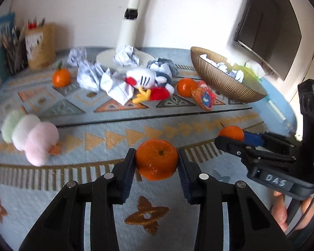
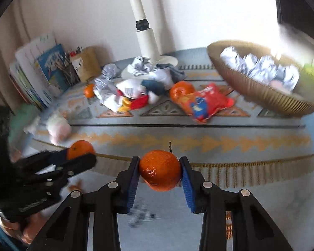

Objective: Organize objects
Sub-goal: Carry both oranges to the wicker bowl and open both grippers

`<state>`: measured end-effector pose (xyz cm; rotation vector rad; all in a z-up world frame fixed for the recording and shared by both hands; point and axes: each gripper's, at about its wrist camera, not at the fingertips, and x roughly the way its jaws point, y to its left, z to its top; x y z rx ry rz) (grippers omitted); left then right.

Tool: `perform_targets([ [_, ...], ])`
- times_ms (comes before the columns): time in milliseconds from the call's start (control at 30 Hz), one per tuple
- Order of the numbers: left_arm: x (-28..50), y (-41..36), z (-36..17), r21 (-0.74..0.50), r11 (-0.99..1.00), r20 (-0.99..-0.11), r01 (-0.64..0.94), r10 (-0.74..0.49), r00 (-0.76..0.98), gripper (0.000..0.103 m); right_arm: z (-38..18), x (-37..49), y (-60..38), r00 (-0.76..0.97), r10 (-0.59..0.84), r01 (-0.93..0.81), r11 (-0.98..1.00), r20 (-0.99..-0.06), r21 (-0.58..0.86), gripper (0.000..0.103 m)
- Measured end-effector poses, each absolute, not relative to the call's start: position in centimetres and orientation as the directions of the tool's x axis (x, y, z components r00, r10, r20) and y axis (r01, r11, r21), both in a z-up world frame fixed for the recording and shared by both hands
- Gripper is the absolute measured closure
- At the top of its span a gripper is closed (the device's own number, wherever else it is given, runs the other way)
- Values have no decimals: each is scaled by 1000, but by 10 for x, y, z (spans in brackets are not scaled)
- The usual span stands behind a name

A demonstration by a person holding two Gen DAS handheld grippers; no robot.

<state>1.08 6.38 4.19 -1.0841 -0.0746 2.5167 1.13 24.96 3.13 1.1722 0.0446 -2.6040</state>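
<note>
My left gripper (image 1: 156, 156) is shut on a mandarin (image 1: 157, 163), held above the patterned cloth. My right gripper (image 2: 160, 168) is shut on a second mandarin (image 2: 160, 173). In the left wrist view the right gripper (image 1: 225, 139) comes in from the right with its mandarin (image 1: 232, 131). In the right wrist view the left gripper (image 2: 82, 153) shows at the left with its mandarin (image 2: 79, 145). Two more mandarins (image 1: 61, 77) (image 1: 185, 86) lie on the cloth farther back. A ribbed gold bowl (image 1: 224, 81) with crumpled paper in it stands at the back right.
A white lamp base (image 1: 106, 57), crumpled papers (image 1: 90, 77) and a plush toy (image 1: 148, 82) crowd the middle back. An orange snack packet (image 1: 205, 97) lies by the bowl. A pastel plush (image 1: 31, 136) sits at the left, books and a pencil holder (image 1: 39, 46) behind it.
</note>
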Motion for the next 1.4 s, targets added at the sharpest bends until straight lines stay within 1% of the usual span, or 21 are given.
perform_targets([
  [67, 13, 62, 45, -202, -917, -666, -345, 387, -638, 67, 26, 7, 253, -604, -256, 275, -956, -755, 104, 66],
  [133, 9, 62, 44, -197, -924, -679, -329, 371, -633, 67, 24, 6, 258, -596, -276, 273, -953, -754, 133, 62],
  [167, 7, 60, 42, -202, -926, -686, -320, 367, -628, 67, 25, 8, 260, -601, -274, 267, -954, -751, 135, 51],
  [200, 7, 59, 42, -213, -923, -685, -320, 375, -625, 67, 26, 9, 263, -606, -272, 259, -956, -747, 138, 38],
  [233, 7, 58, 42, -225, -920, -681, -320, 383, -624, 67, 27, 11, 265, -616, -270, 252, -958, -740, 139, 35],
  [300, 8, 54, 41, -245, -916, -674, -318, 397, -623, 67, 29, 14, 266, -623, -279, 256, -955, -731, 146, 35],
  [433, 10, 55, 40, -248, -914, -669, -321, 401, -625, 67, 23, 9, 264, -599, -270, 247, -958, -754, 146, 35],
  [533, 11, 54, 41, -249, -914, -668, -320, 402, -627, 67, 24, 10, 263, -603, -275, 255, -956, -749, 145, 36],
  [567, 11, 54, 41, -251, -914, -668, -319, 402, -626, 67, 25, 11, 264, -609, -273, 253, -957, -745, 144, 41],
  [600, 10, 54, 40, -252, -914, -669, -318, 402, -625, 67, 24, 11, 264, -610, -270, 250, -958, -745, 142, 49],
  [633, 10, 53, 40, -252, -914, -671, -318, 401, -623, 67, 23, 11, 264, -606, -274, 252, -956, -747, 147, 54],
  [667, 10, 54, 40, -250, -914, -673, -319, 401, -622, 67, 22, 10, 264, -601, -279, 256, -955, -749, 150, 63],
  [700, 10, 54, 40, -249, -914, -674, -320, 401, -621, 67, 23, 11, 263, -604, -281, 262, -954, -746, 148, 66],
  [833, 11, 58, 42, -221, -926, -677, -307, 372, -634, 67, 30, 20, 263, -635, -285, 278, -951, -718, 132, 66],
  [933, 6, 71, 57, -252, -904, -675, -344, 419, -608, 67, 41, 25, 279, -635, -318, 271, -945, -704, 183, 66],
  [1000, -1, 89, 82, -244, -889, -641, -388, 448, -623, 67, 66, 26, 297, -682, -300, 242, -953, -667, 181, 66],
  [1067, -10, 111, 110, -238, -865, -600, -442, 489, -633, 67, 104, 23, 323, -750, -265, 195, -964, -606, 180, 66],
  [1167, -32, 148, 148, -243, -825, -545, -510, 551, -632, 67, 156, 13, 357, -837, -182, 111, -980, -517, 166, 66],
  [1233, -51, 173, 160, -263, -799, -523, -541, 589, -616, 67, 178, -1, 377, -867, -125, 49, -985, -483, 167, 66],
  [1300, -73, 197, 159, -277, -792, -539, -544, 597, -594, 67, 182, -17, 394, -870, -85, -4, -984, -485, 180, 66],
  [1400, -101, 226, 140, -282, -817, -595, -503, 560, -576, 67, 167, -43, 410, -843, -5, -96, -983, -538, 159, 66],
])
